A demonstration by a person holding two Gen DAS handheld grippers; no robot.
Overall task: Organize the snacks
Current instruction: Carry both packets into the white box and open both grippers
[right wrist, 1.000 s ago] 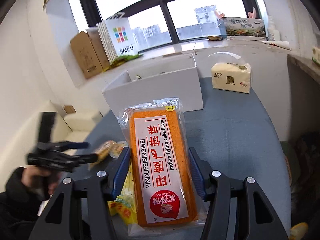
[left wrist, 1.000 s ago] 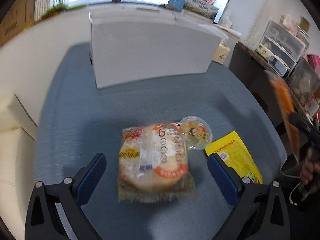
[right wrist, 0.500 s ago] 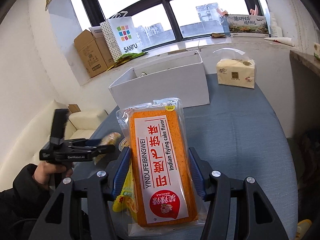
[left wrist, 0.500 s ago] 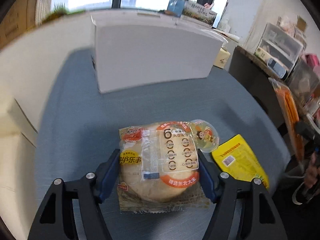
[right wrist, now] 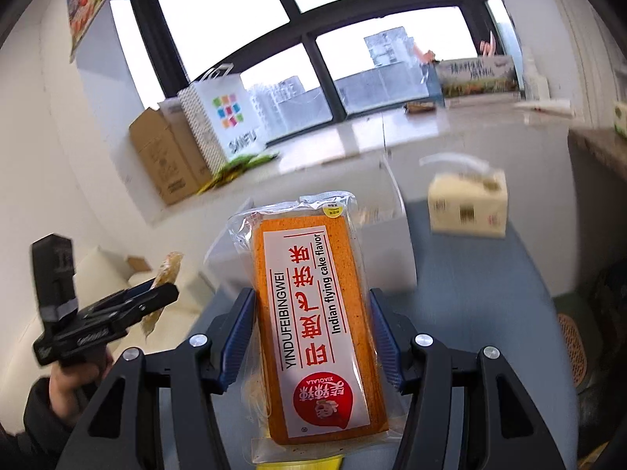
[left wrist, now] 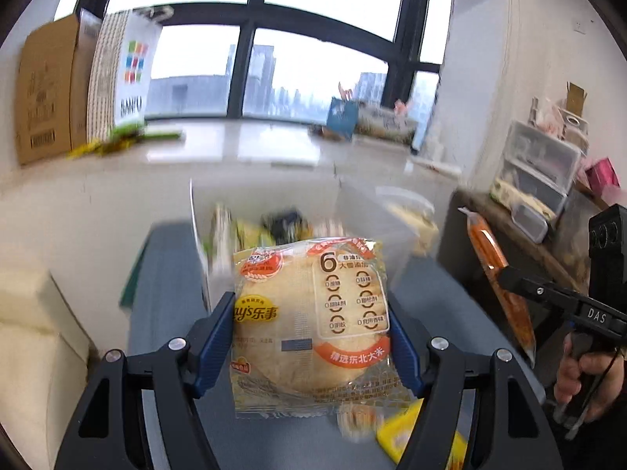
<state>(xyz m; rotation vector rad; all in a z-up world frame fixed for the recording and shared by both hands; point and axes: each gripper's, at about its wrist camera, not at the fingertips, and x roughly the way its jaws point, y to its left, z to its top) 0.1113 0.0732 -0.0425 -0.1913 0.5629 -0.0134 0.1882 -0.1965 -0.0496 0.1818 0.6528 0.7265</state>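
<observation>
Your left gripper (left wrist: 311, 337) is clamped on the round rice cracker pack (left wrist: 311, 321), blue pads pressing both its sides, and holds it up off the grey table (left wrist: 164, 274) in front of the white box (left wrist: 274, 235). Your right gripper (right wrist: 311, 337) is closed on the long orange cake pack (right wrist: 317, 325), also raised above the table, with the box (right wrist: 392, 258) behind it. A yellow packet (left wrist: 395, 434) lies on the table near you, under the cracker pack. A tissue pack (right wrist: 466, 207) sits far right.
</observation>
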